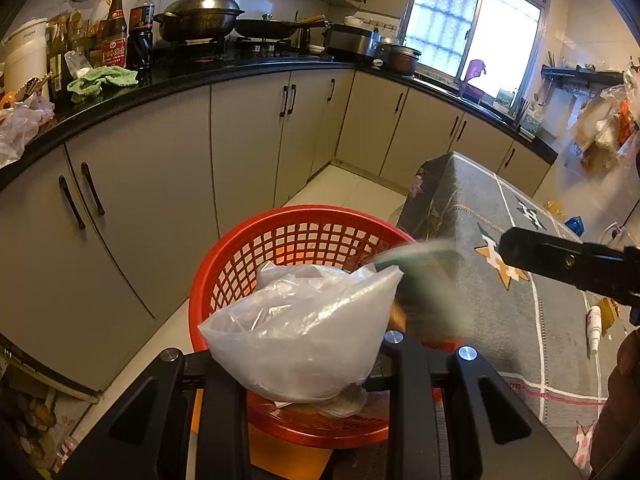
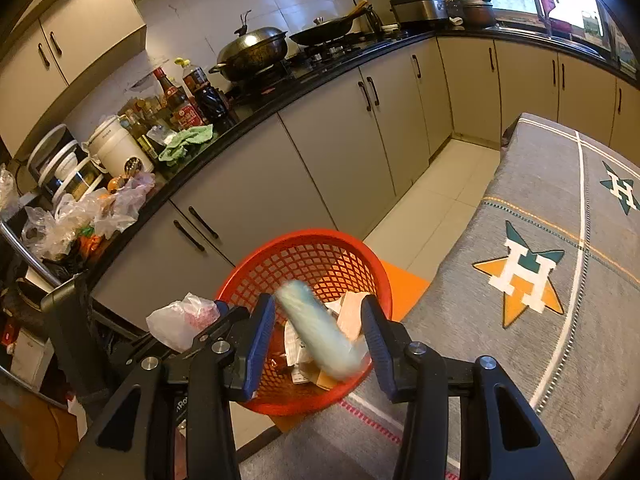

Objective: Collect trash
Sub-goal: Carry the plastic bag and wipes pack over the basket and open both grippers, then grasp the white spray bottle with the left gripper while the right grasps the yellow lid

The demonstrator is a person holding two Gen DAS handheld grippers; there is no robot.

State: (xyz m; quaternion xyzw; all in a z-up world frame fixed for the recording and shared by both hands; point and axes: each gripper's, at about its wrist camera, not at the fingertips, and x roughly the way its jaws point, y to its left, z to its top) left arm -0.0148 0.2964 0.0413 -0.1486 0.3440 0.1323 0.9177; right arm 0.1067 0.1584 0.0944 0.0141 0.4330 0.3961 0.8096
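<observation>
A red mesh basket (image 1: 304, 216) stands on the floor beside the table, with paper scraps (image 2: 348, 312) inside it. My left gripper (image 1: 312, 372) is shut on a clear plastic bag (image 1: 304, 328) and holds it over the basket's near rim. My right gripper (image 2: 316, 332) hangs above the basket (image 2: 304, 236) with its blue pads (image 2: 260, 336) apart. Between them is a pale teal packet (image 2: 320, 328), motion-blurred and touching neither pad. In the left wrist view the same packet (image 1: 424, 280) is a smear by the basket's right rim, below the right gripper's finger (image 1: 520, 248).
The table under a grey patterned cloth (image 2: 540, 200) borders the basket on the right; a small white tube (image 1: 594, 328) lies on it. Kitchen cabinets (image 1: 160, 200) under a black counter run along the left and back. An orange board (image 2: 404, 284) lies under the basket.
</observation>
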